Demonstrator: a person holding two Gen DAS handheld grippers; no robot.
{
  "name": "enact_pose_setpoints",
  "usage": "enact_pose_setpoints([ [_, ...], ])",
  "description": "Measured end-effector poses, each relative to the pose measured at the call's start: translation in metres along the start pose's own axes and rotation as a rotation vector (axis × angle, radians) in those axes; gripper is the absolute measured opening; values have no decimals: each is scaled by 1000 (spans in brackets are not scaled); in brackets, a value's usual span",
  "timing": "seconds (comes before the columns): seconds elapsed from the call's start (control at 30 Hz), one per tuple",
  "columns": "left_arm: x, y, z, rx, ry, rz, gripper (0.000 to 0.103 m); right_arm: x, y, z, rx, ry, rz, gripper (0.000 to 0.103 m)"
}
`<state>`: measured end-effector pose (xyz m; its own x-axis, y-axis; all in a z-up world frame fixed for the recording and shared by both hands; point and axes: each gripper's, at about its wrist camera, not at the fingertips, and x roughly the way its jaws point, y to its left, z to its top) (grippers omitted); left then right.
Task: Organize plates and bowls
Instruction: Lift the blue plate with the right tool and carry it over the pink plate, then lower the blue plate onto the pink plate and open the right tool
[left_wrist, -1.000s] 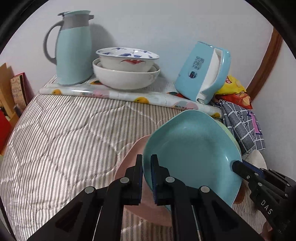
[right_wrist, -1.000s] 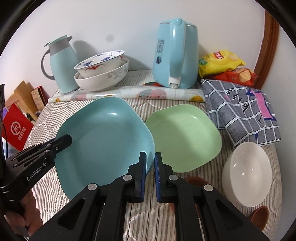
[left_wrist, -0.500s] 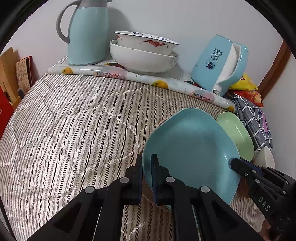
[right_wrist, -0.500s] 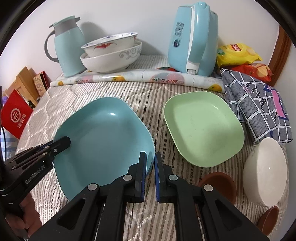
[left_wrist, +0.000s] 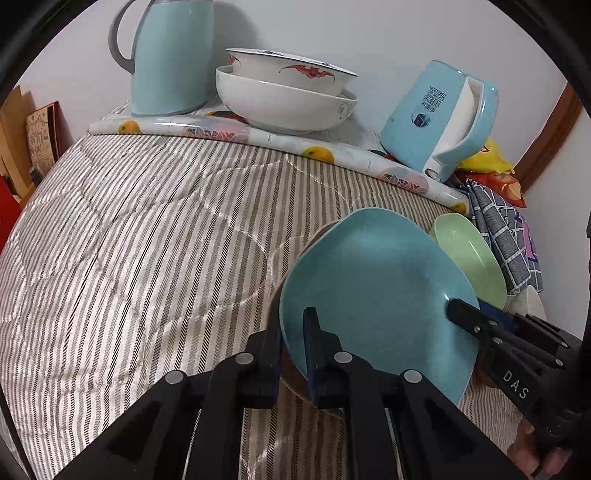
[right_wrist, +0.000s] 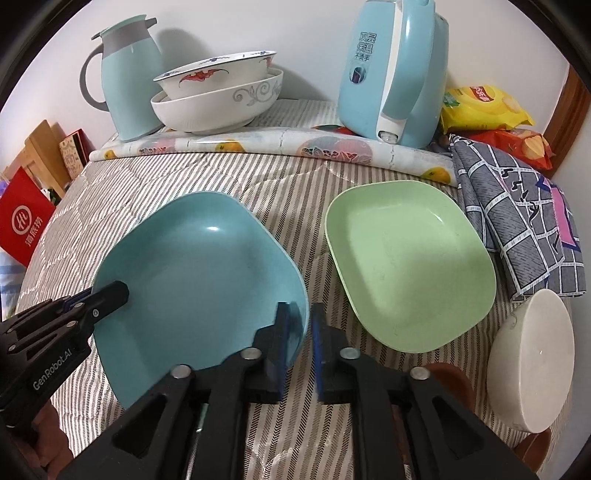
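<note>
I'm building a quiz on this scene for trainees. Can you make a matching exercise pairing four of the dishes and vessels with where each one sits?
Things:
1. blue plate
2. green plate
3. bat-pattern bowl
4. plain white bowl

Places:
A. nested in the larger white bowl
B. lying flat on the striped quilt, beside the checked cloth
C. tipped on its side at the right edge
D. gripped on opposite rims by both grippers

Pairs: 1-D, 2-B, 3-A, 4-C
</note>
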<state>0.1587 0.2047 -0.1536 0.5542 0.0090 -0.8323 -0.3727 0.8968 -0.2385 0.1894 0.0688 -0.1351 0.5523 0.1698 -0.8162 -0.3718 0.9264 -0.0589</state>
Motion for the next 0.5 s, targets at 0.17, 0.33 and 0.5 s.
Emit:
enact_pose_setpoints([
  [0.17, -8, -5, -1, 11, 1, -6, 25, -14, -7, -1, 22, -30, 1, 38],
  [0.33, -22, -11, -3, 29, -31, 21, 51, -34, -19, -8, 47, -62, -5, 47],
  [0.5, -34, -16, -3, 29, -50, 20, 52, -52, -39, -16, 83, -81, -16, 52],
])
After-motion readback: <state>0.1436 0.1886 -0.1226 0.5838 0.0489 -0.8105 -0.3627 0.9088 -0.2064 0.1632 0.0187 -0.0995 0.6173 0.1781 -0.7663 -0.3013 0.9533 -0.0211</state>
